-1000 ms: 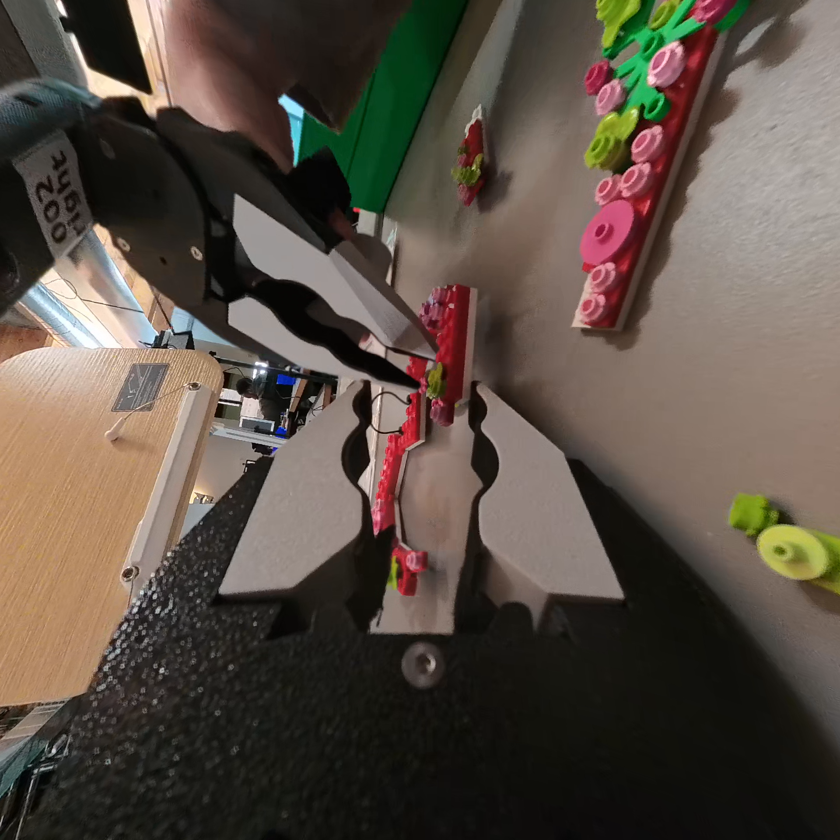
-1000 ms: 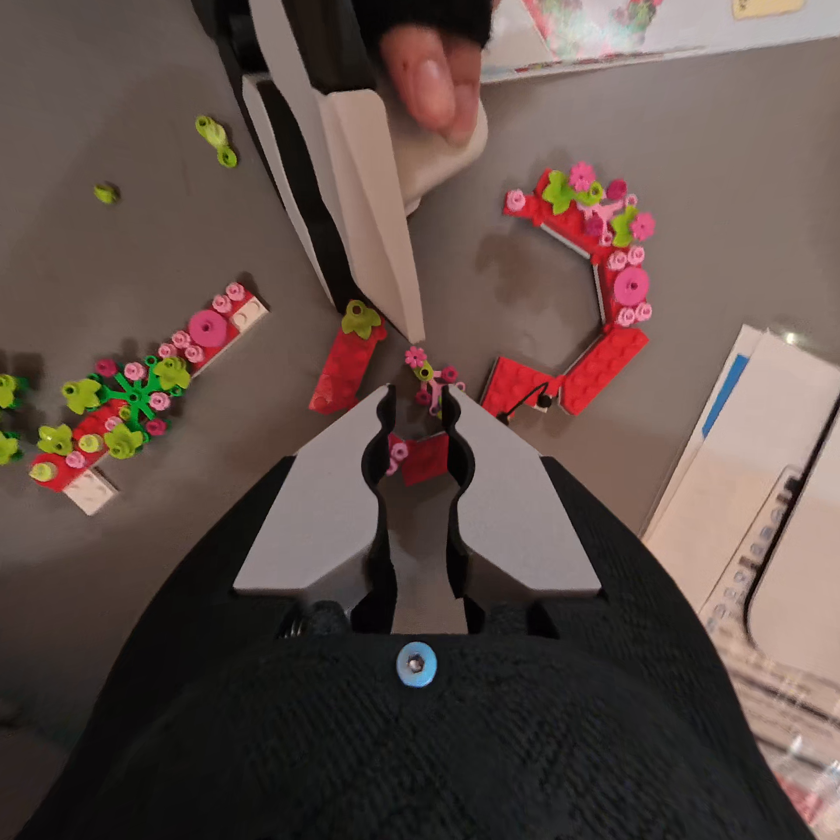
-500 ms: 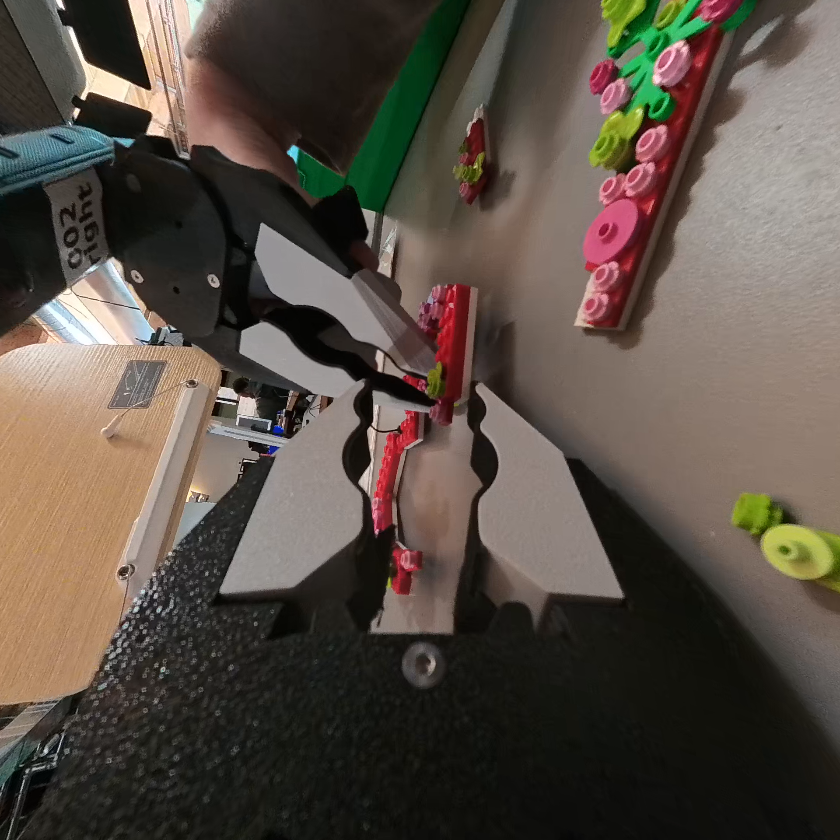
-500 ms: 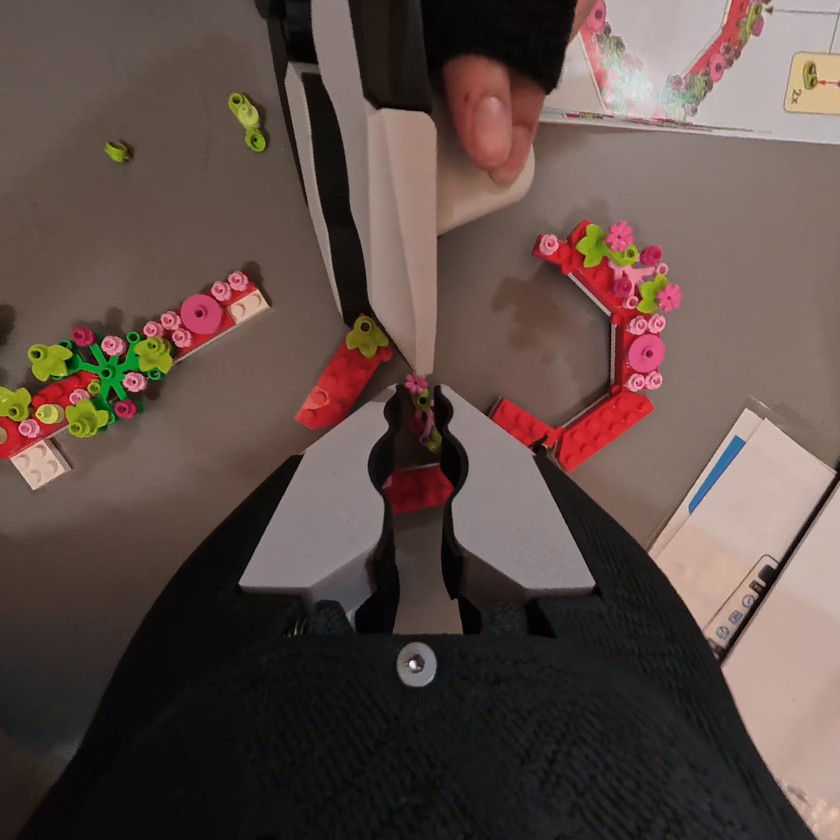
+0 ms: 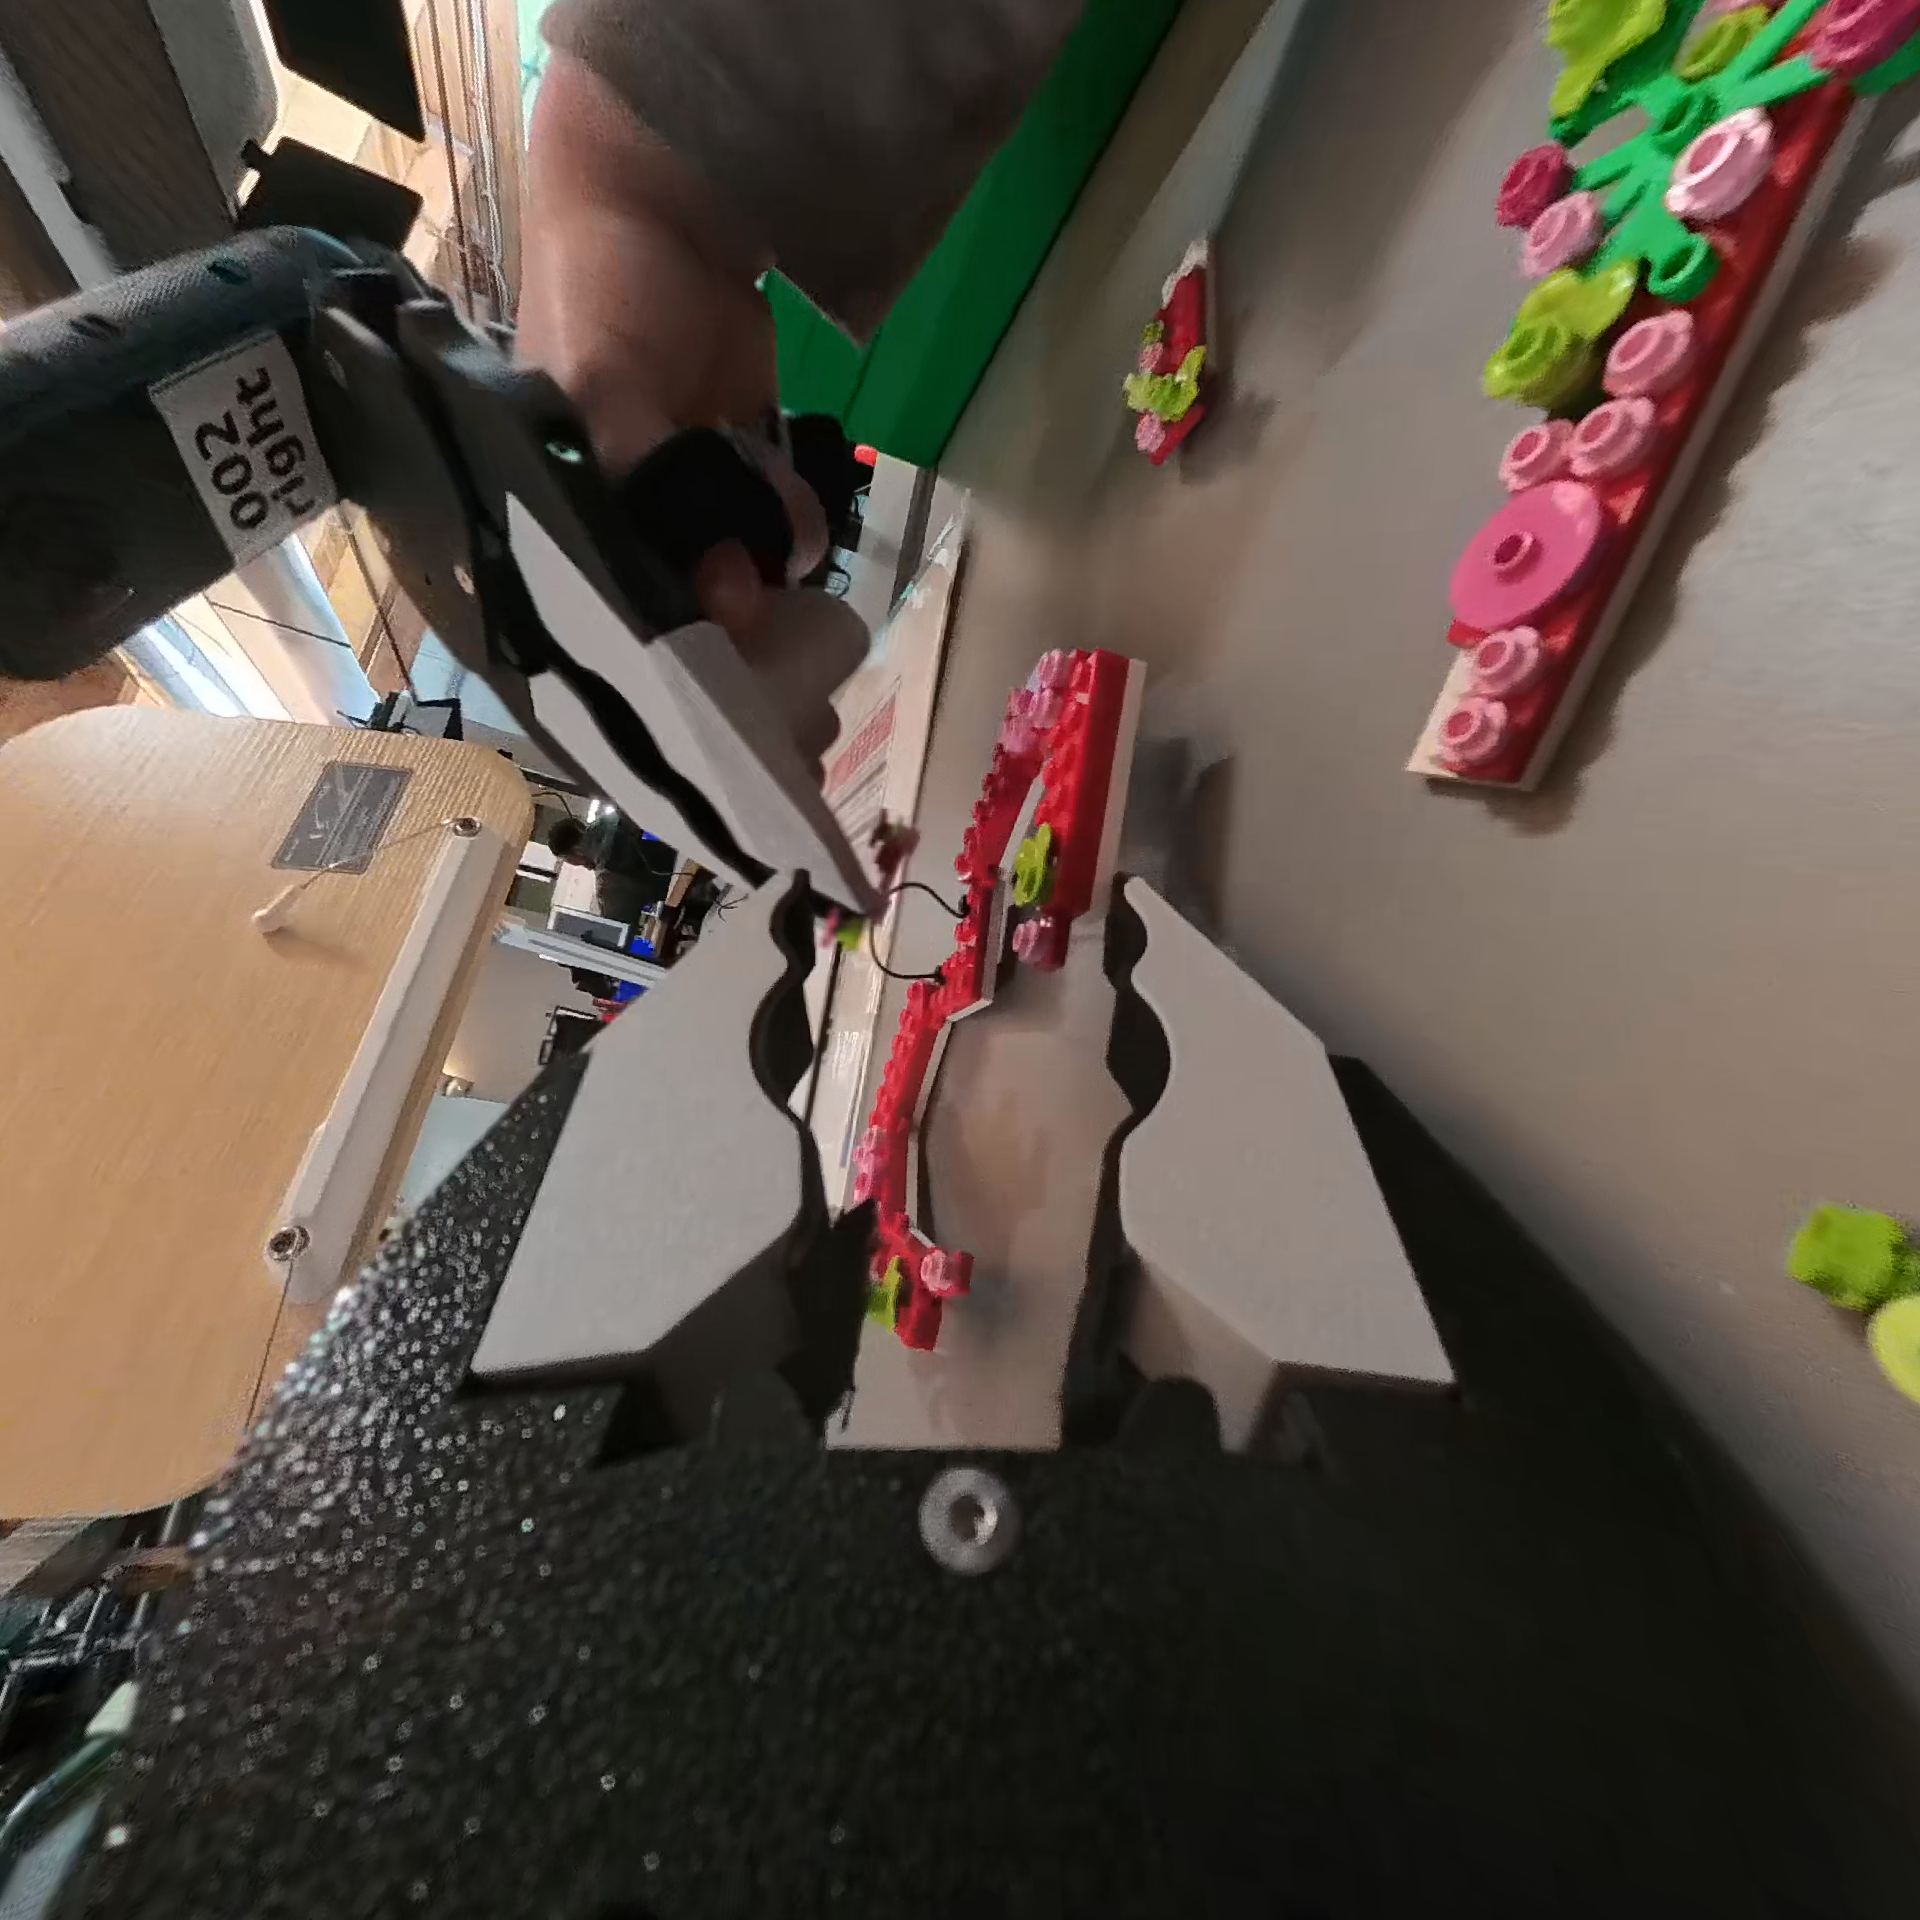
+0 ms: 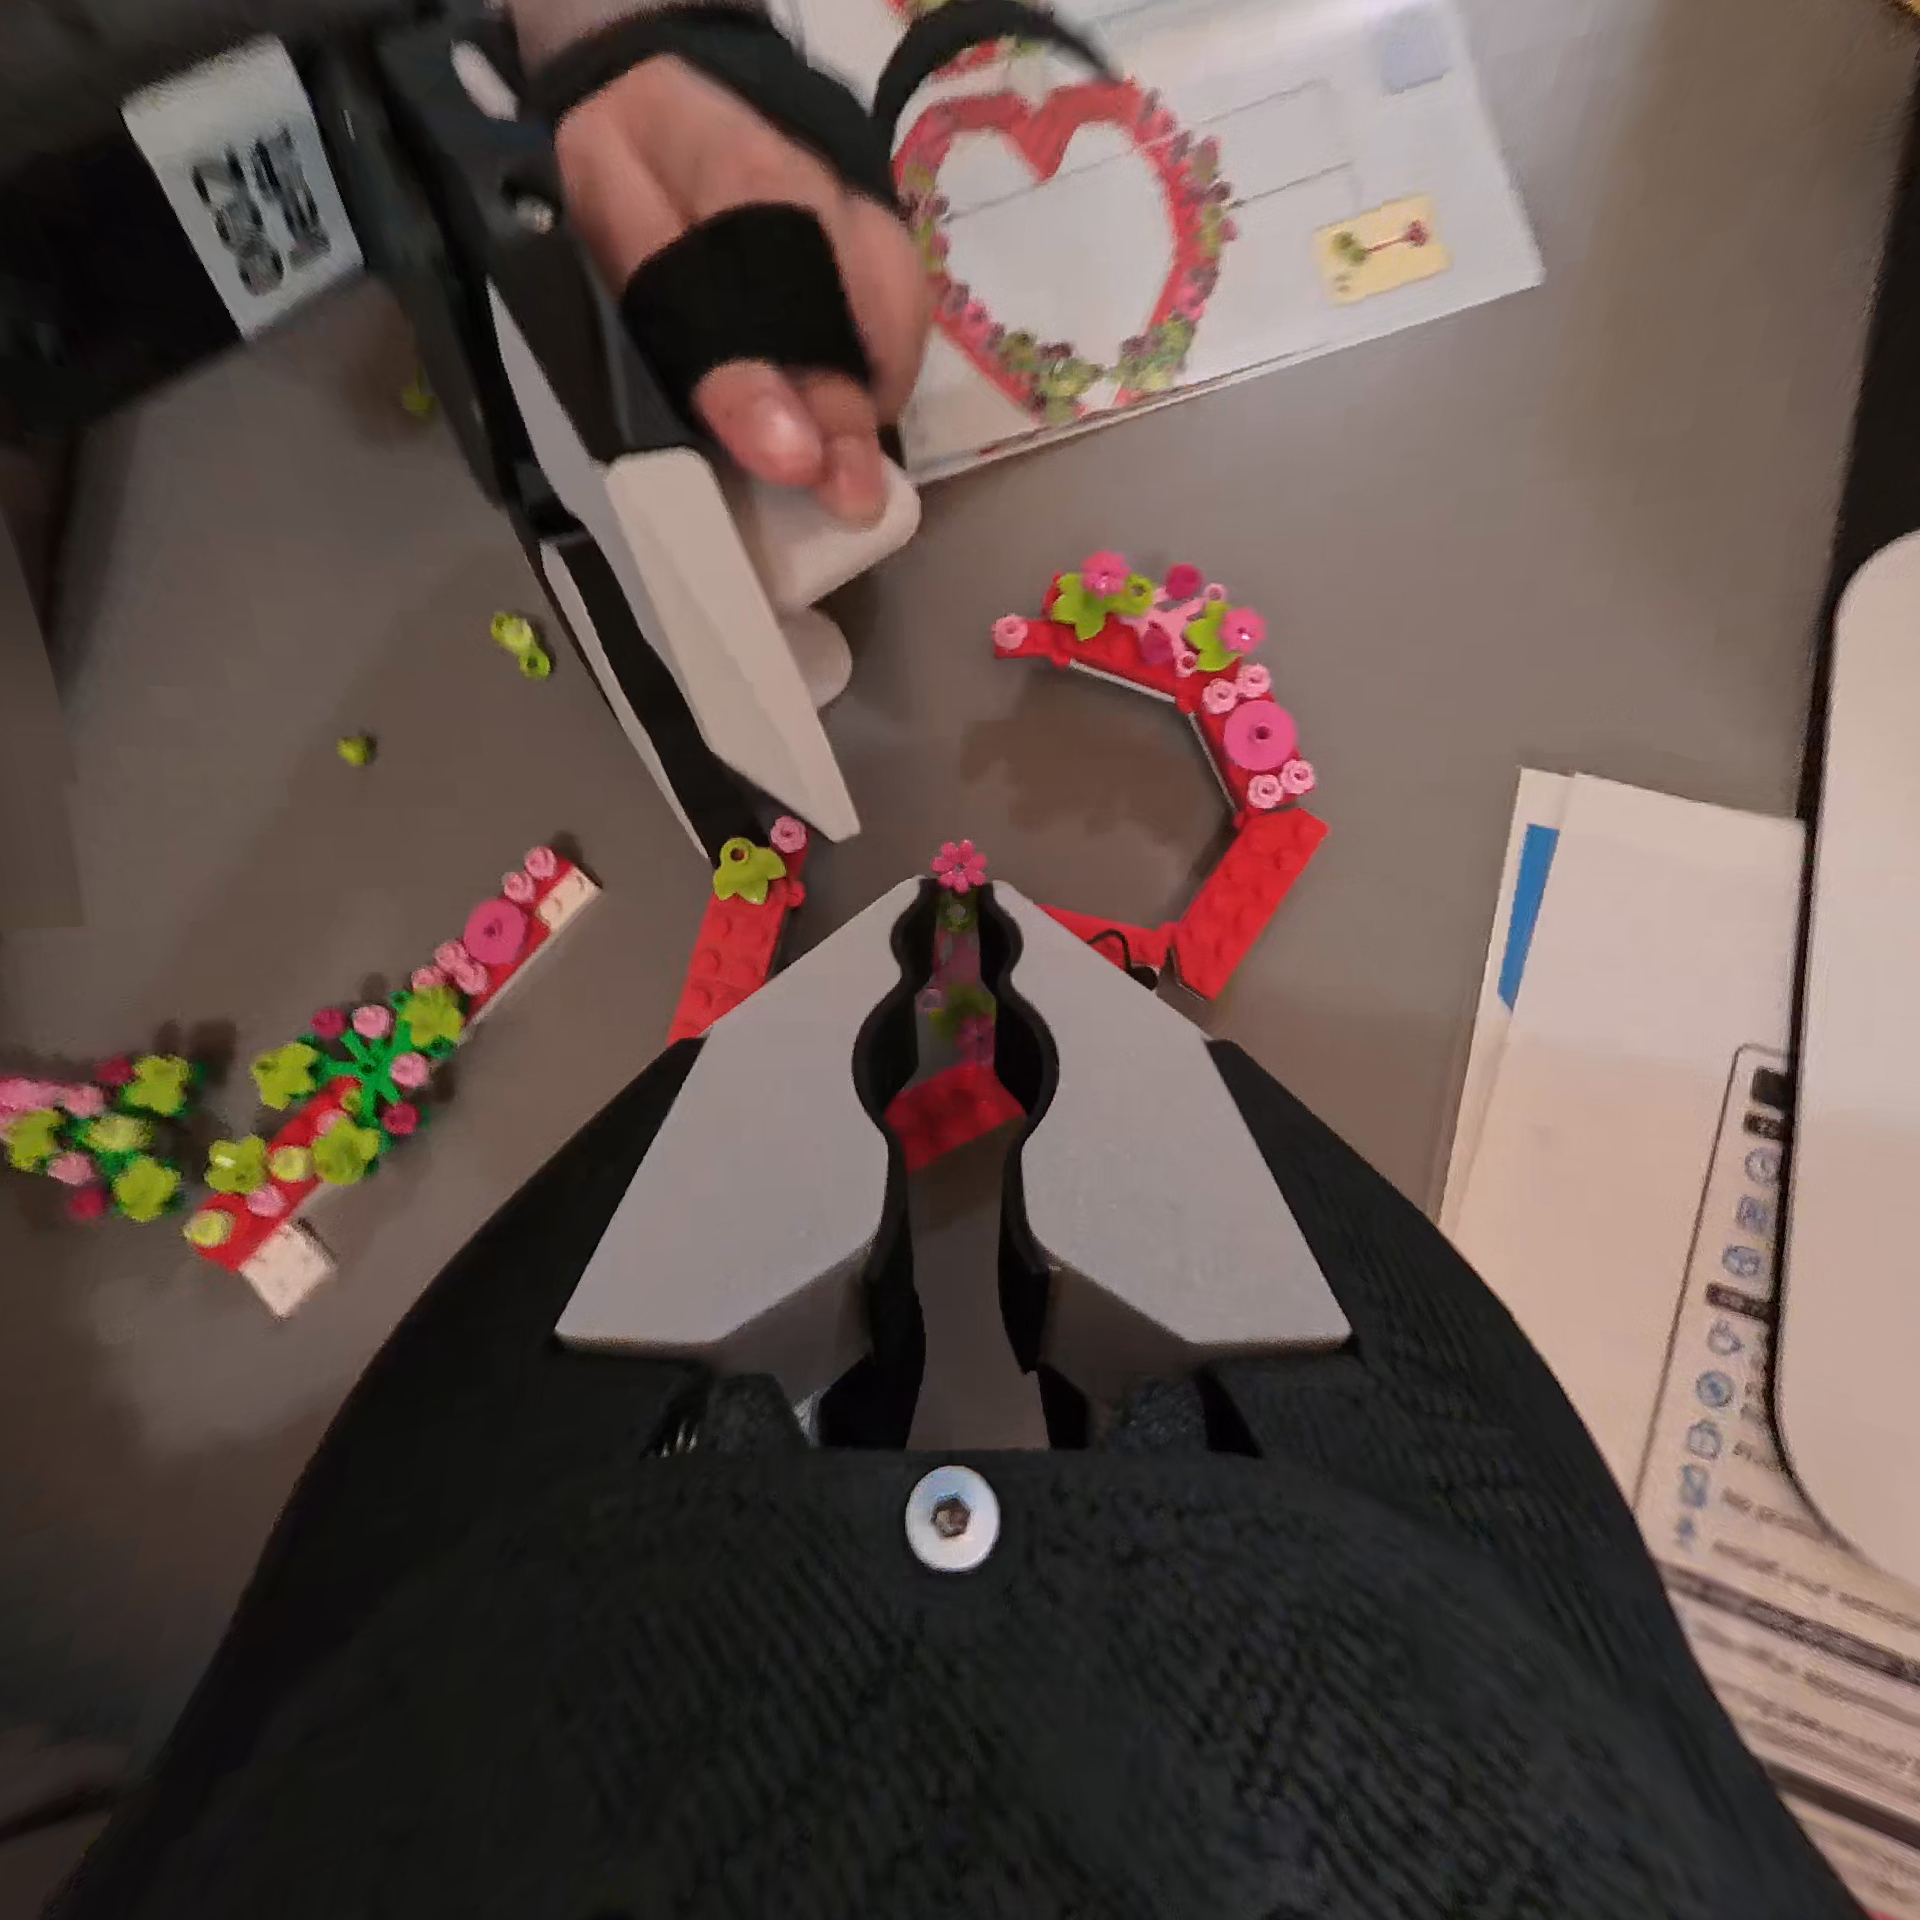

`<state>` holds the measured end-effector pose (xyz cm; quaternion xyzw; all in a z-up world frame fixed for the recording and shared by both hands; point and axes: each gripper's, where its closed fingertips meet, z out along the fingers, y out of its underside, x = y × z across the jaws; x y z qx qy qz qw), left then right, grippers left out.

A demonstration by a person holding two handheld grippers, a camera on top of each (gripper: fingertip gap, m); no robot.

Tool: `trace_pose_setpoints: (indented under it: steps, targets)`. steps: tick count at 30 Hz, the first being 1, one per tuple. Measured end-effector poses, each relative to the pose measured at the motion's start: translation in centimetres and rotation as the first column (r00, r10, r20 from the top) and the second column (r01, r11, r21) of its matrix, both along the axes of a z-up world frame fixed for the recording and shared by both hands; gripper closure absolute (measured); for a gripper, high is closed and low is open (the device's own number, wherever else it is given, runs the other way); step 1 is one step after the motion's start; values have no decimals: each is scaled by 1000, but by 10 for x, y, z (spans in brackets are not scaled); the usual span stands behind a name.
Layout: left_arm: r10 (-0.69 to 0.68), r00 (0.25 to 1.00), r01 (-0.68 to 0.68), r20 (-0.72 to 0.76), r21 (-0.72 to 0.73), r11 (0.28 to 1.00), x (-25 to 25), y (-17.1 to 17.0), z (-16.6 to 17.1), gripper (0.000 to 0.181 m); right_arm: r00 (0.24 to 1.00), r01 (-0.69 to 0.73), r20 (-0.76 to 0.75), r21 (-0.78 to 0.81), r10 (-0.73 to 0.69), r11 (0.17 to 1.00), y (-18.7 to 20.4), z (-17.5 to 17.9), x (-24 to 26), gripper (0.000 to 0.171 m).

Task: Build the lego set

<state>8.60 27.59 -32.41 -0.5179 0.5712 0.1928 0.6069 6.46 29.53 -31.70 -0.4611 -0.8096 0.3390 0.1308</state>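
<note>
Since half a second ago the right gripper (image 6: 956, 894) has lifted away from the table, its grey fingers clenched on a thin pink-and-lime flower sprig (image 6: 958, 940) whose magenta blossom pokes out past the fingertips; the small red plate that lay under it earlier shows blurred between the fingers, lower down.

From left to right in the right wrist view: a loose cluster of lime leaves and pink studs (image 6: 94, 1127) lies at the far left of the grey table (image 6: 1455, 623). Beside it sits a long red strip with white ends, green stems, lime leaves and pink flowers (image 6: 364, 1070). Two small lime pieces (image 6: 520, 644) lie apart, farther back. Next comes a short red plate with one lime leaf and a pink stud (image 6: 743, 925), just under the tip of the left gripper (image 6: 831, 821), which a gloved hand (image 6: 748, 312) holds tilted down toward the table. To the right curves a red arc of plates topped with pink flowers and lime leaves (image 6: 1226, 727), its lower end joined by a thin black cord to another red plate. Behind it lies a printed instruction sheet with a red heart picture (image 6: 1195, 260), and white papers (image 6: 1621, 1039) fill the right edge.

In the left wrist view, the left gripper (image 5: 956, 894) stands released, its fingers well apart on either side of the red arc (image 5: 935, 1039), touching nothing. The right gripper (image 5: 847, 894) comes in from the upper left with the sprig (image 5: 847, 930) at its tip, beside the arc. The long flowered strip (image 5: 1621, 416) lies at the upper right.
</note>
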Motion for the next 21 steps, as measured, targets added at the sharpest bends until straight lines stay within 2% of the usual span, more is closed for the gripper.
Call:
trace_pose_setpoints:
  steps: [1,4,6,10,15,21]
  targets:
    - [2,1000,-2,3,0,1000,0,0,0,127,1000,29,-5,-50,-29,998,1,6,0,165]
    - [8,1000,-8,1,3,1000,0,1,0,127,997,67,-12,-173,-71,983,-3,24,6,165]
    - [11,1000,-11,1,3,1000,0,2,0,128,997,71,1,-195,-72,978,-7,27,15,165]
    - [11,1000,-11,4,-1,1000,0,2,0,129,996,71,55,-136,-64,988,-16,16,28,165]
    - [4,1000,-4,23,-11,1000,1,2,1,128,995,2,95,-58,4,998,-34,-2,25,165]
    - [3,1000,-2,22,-19,1000,1,2,0,131,995,-17,97,-18,18,1000,-41,-6,19,165]
